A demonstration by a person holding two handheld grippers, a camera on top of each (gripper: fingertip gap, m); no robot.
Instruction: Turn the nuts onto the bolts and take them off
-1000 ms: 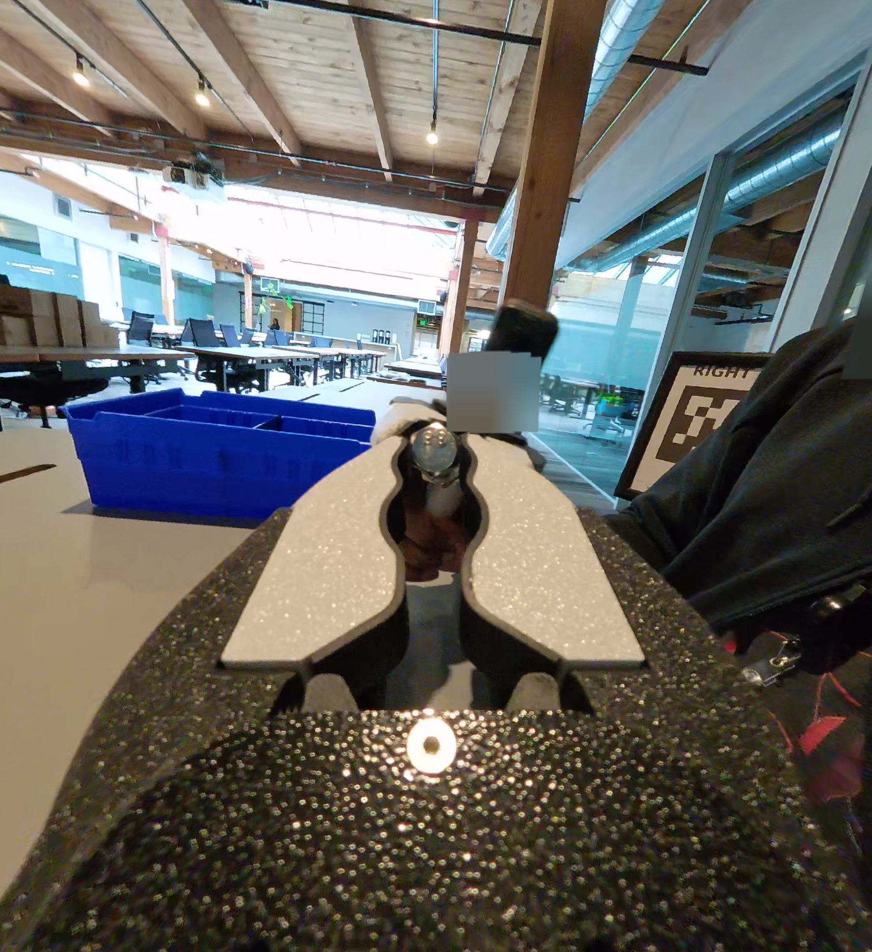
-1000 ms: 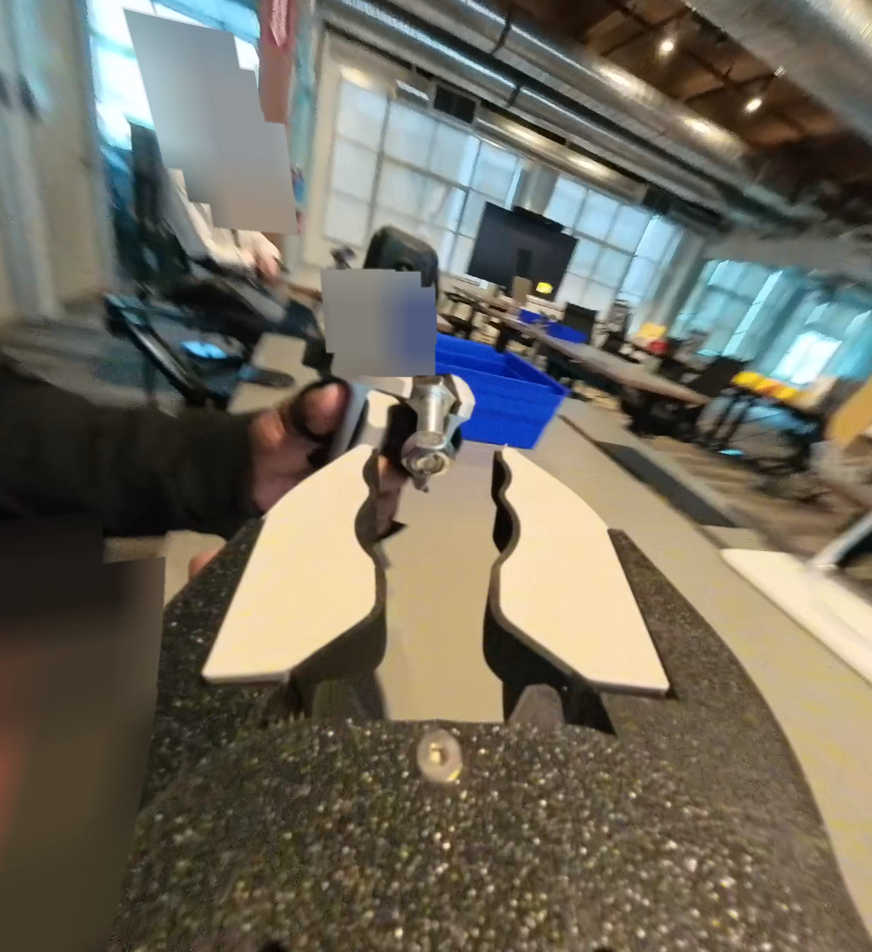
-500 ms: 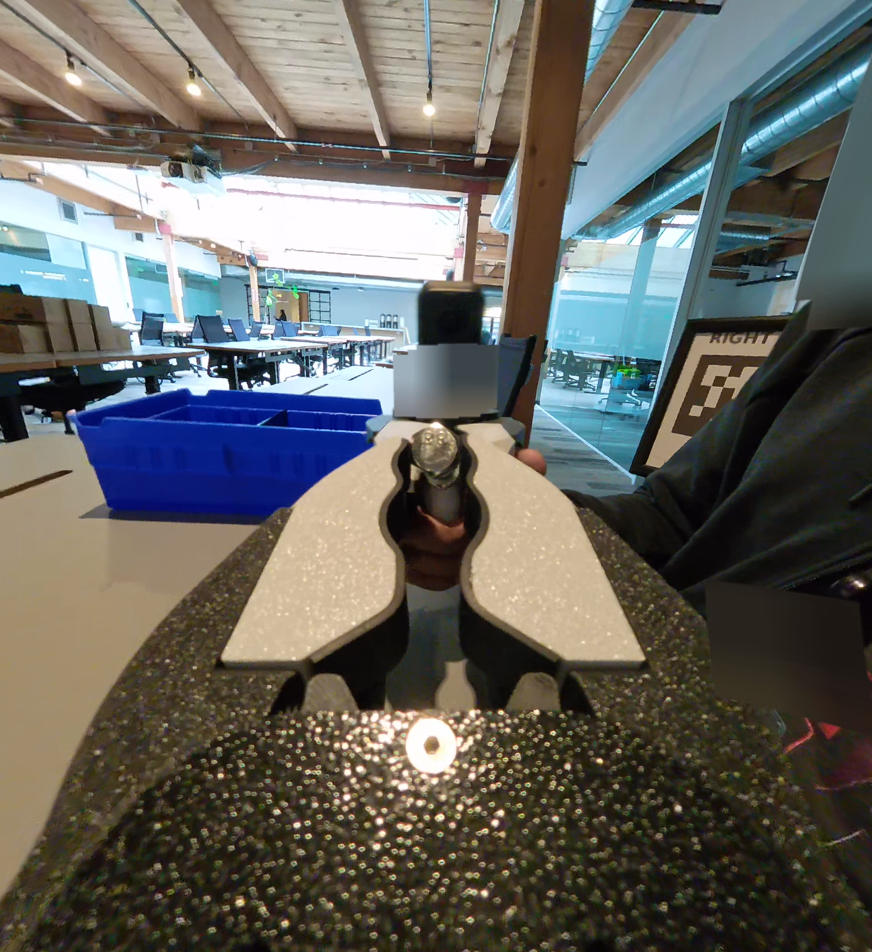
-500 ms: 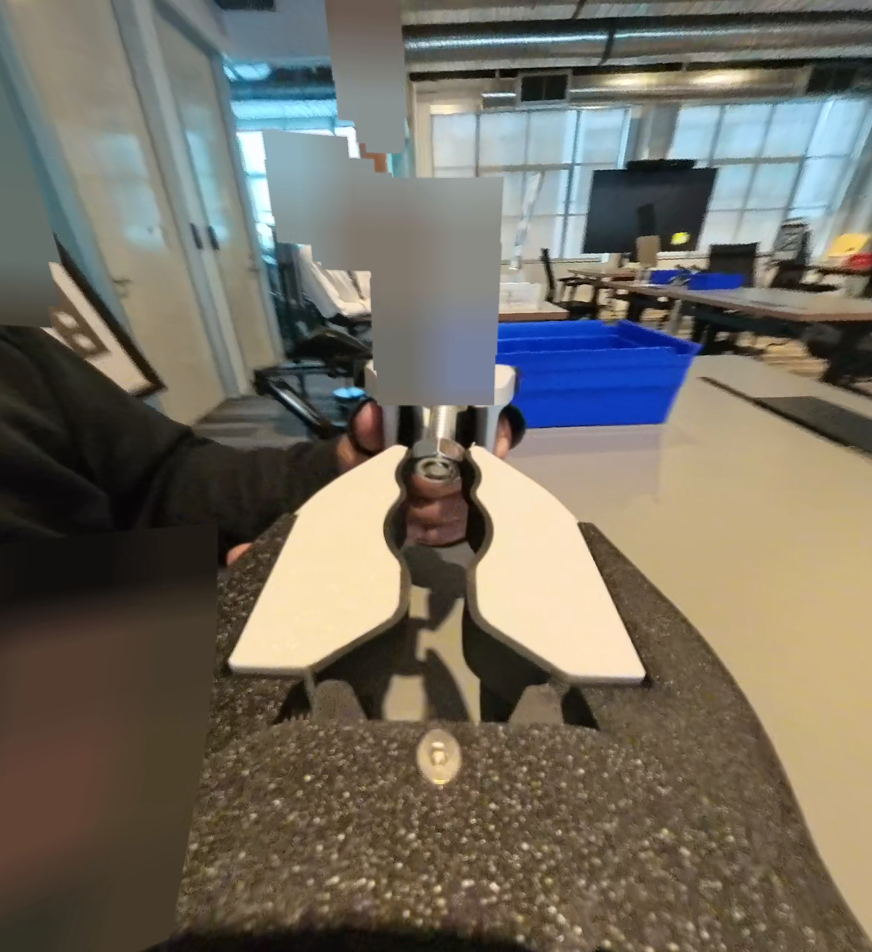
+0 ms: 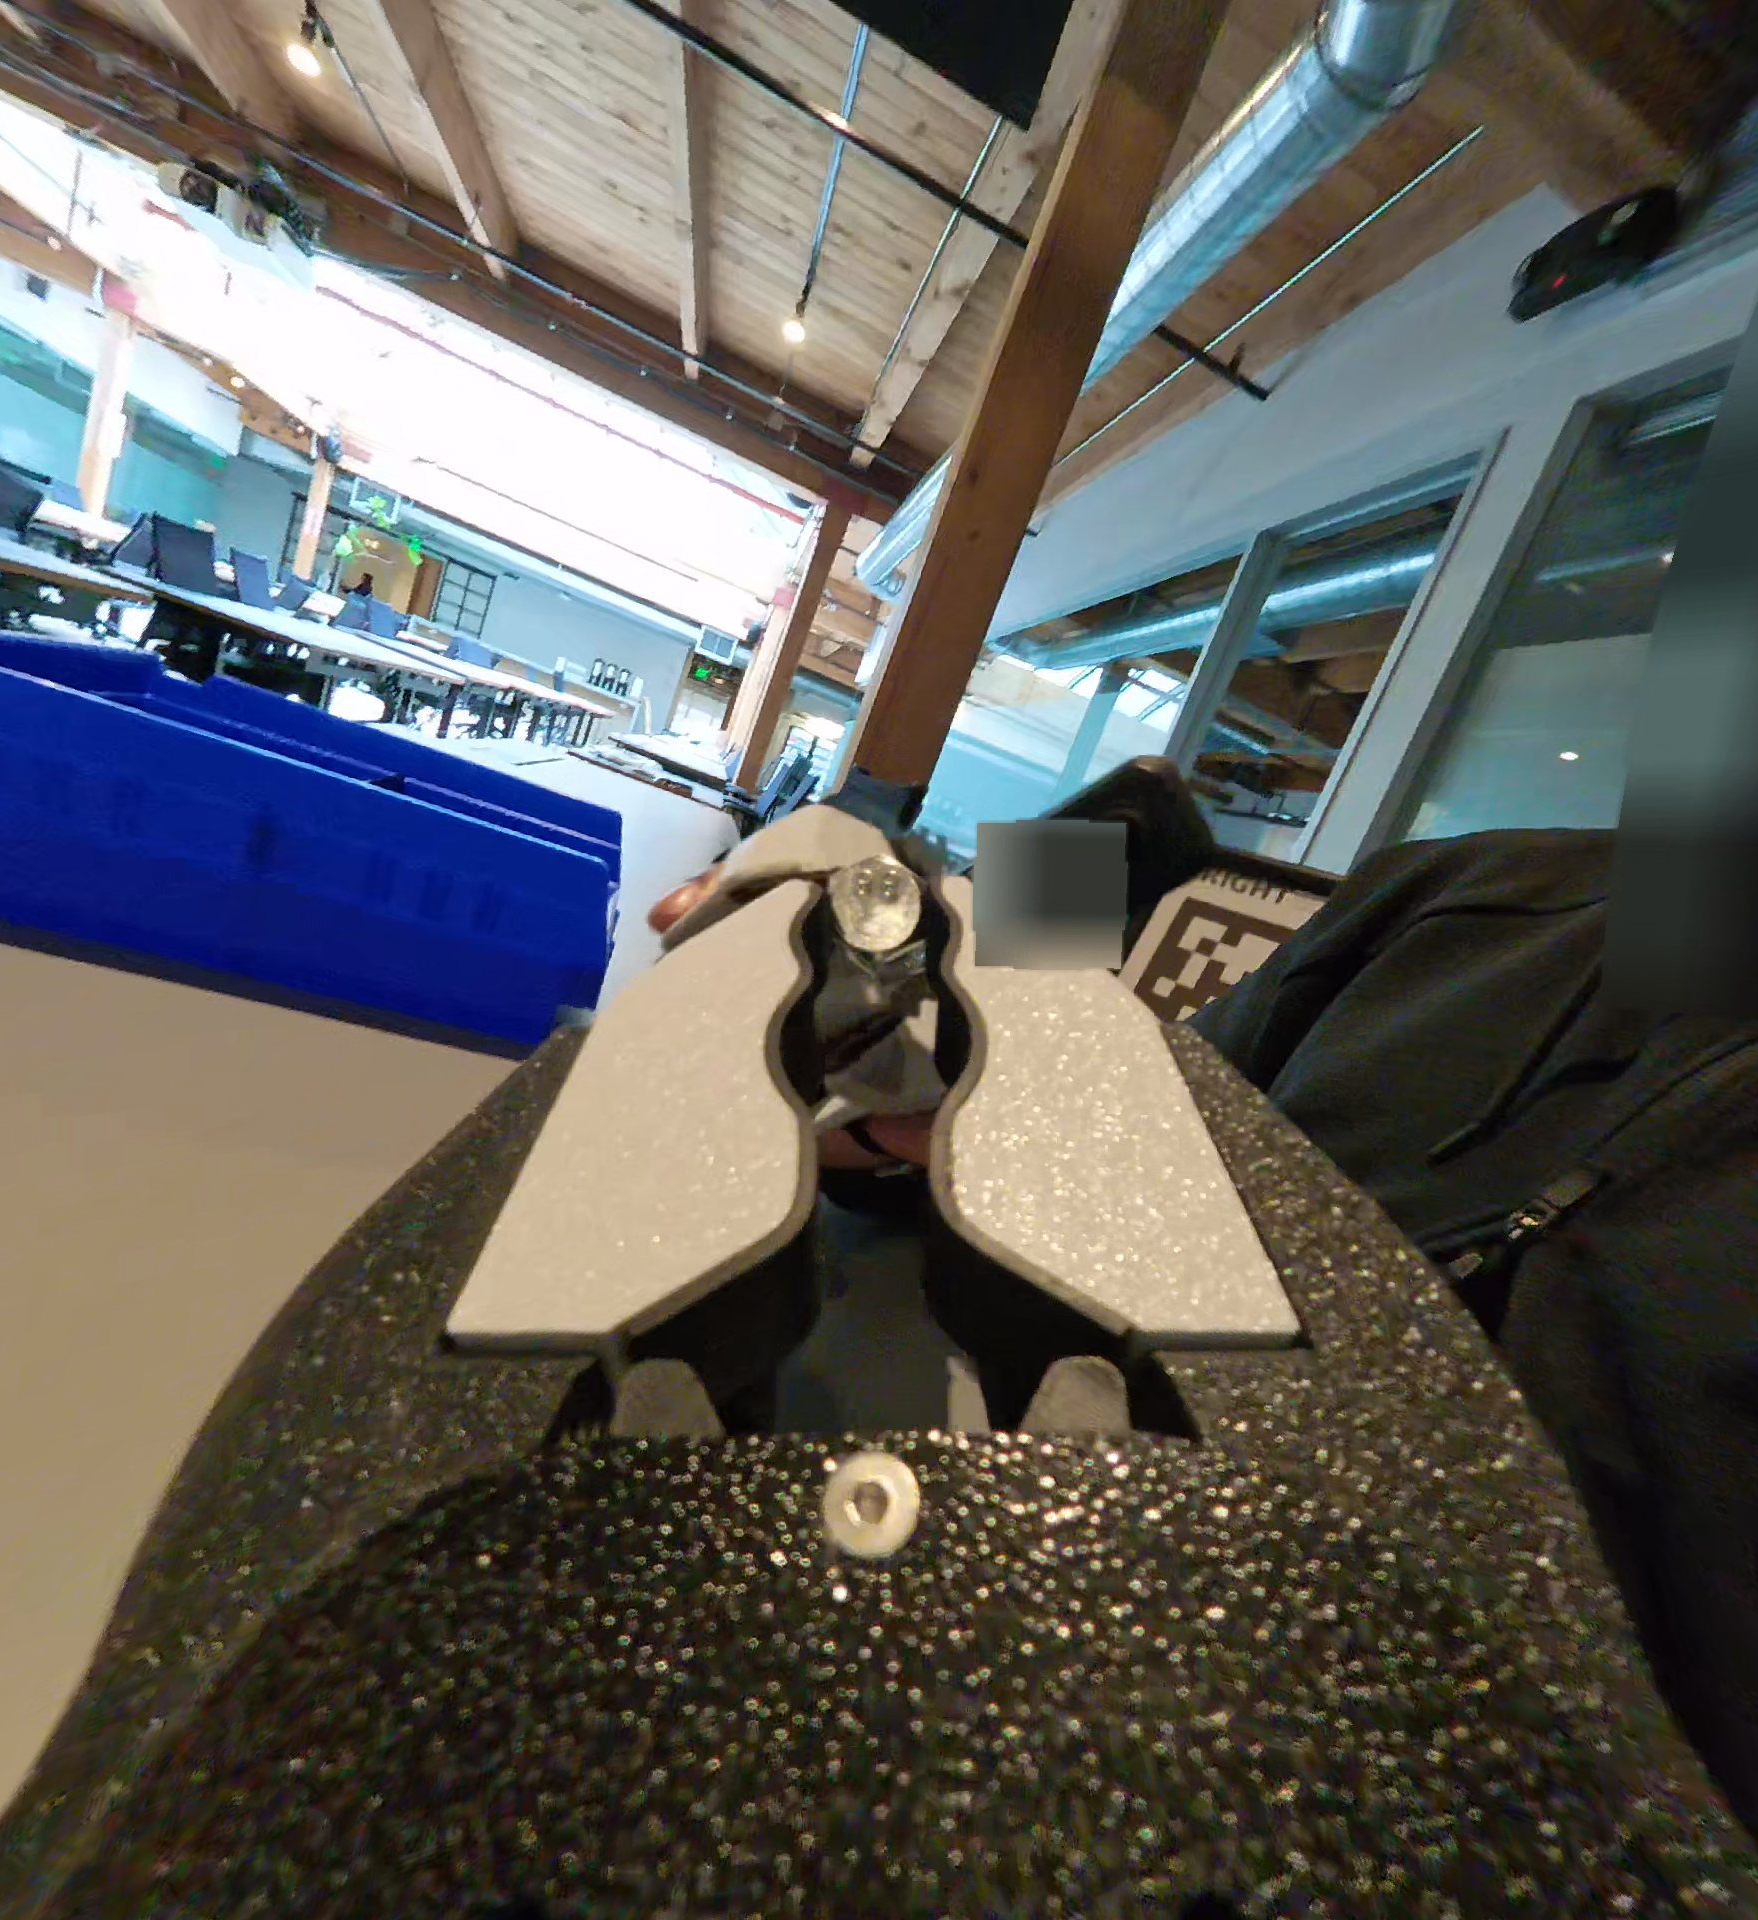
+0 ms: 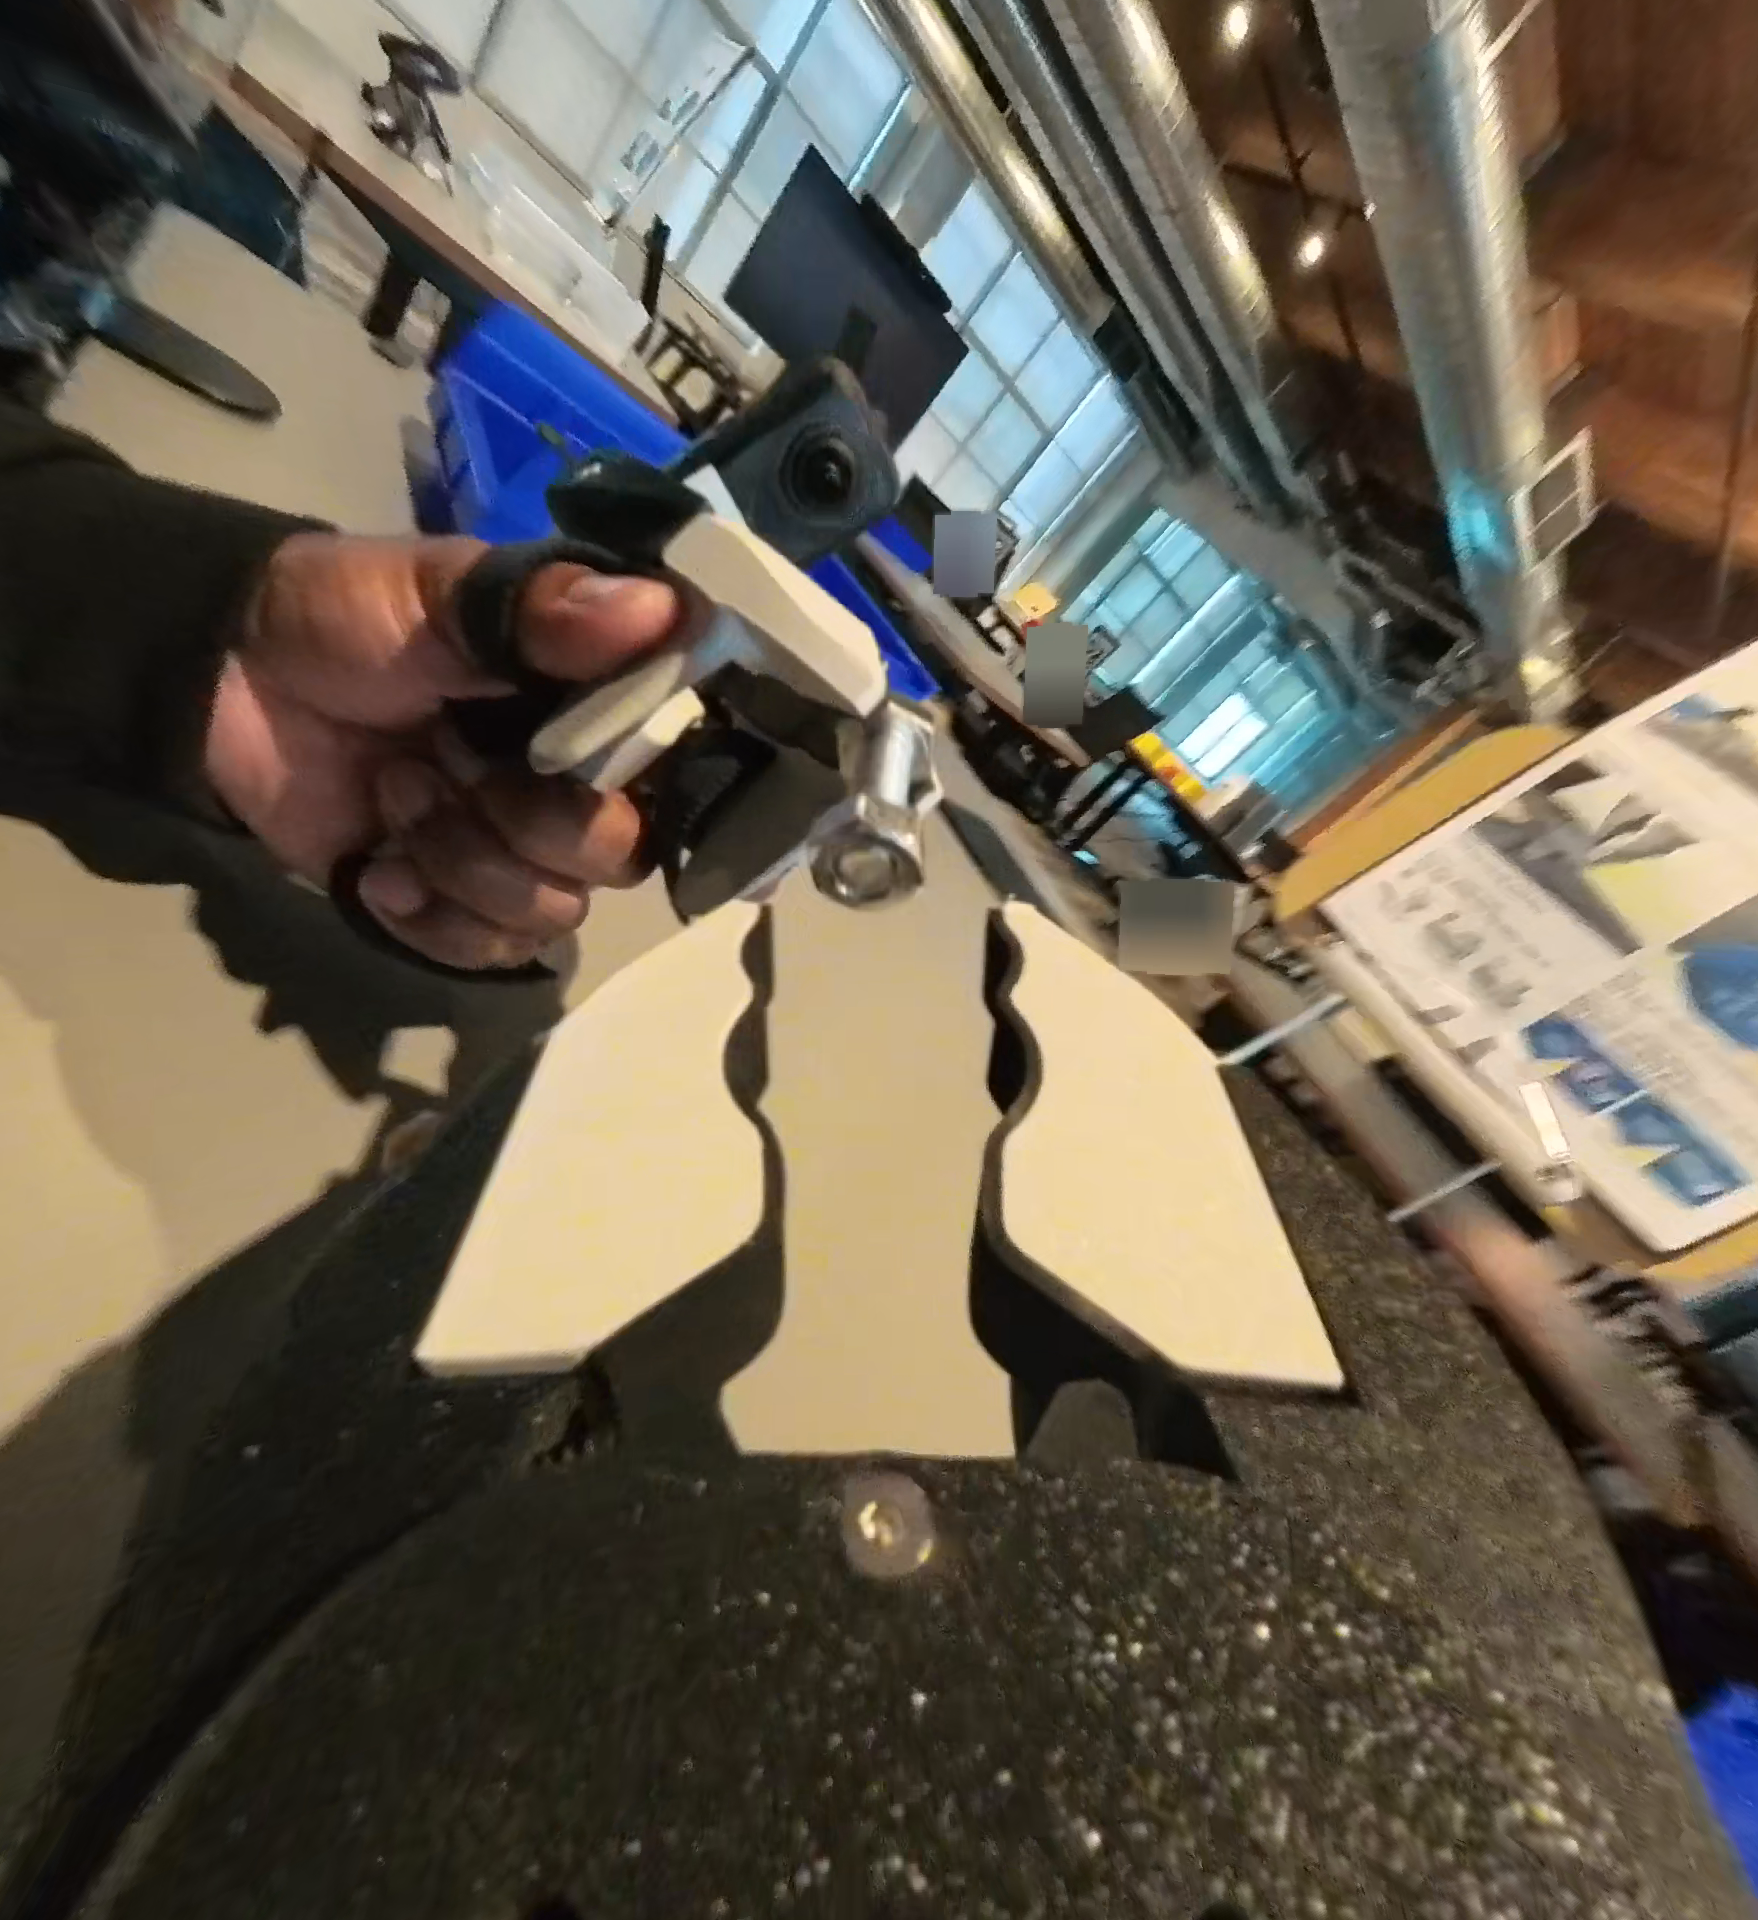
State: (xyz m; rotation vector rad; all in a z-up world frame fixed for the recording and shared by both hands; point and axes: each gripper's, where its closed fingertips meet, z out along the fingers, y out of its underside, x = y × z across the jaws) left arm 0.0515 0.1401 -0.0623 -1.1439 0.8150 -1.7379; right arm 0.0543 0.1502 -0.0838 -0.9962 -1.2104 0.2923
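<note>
The bolt (image 5: 875,902) was clamped near its head between the closed fingers of the left hand-held gripper (image 5: 877,935), held in the air above the table (image 5: 127,1195). The nut (image 6: 867,864) sat on its threaded end, just ahead of the right hand-held gripper (image 6: 880,935), whose jaws stood wide apart and empty. Both parts were judged hard, smooth steel, best gripped across the nut's flats. Open room lay around; the blue bin (image 5: 231,831) seemed well clear.

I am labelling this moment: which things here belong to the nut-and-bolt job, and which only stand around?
Job:
- shiny steel bolt
- steel hex nut on it
- left gripper, shut on the bolt
- right gripper, open

Standing around:
- blue plastic bin
- grey table
- black-and-white marker board
</note>
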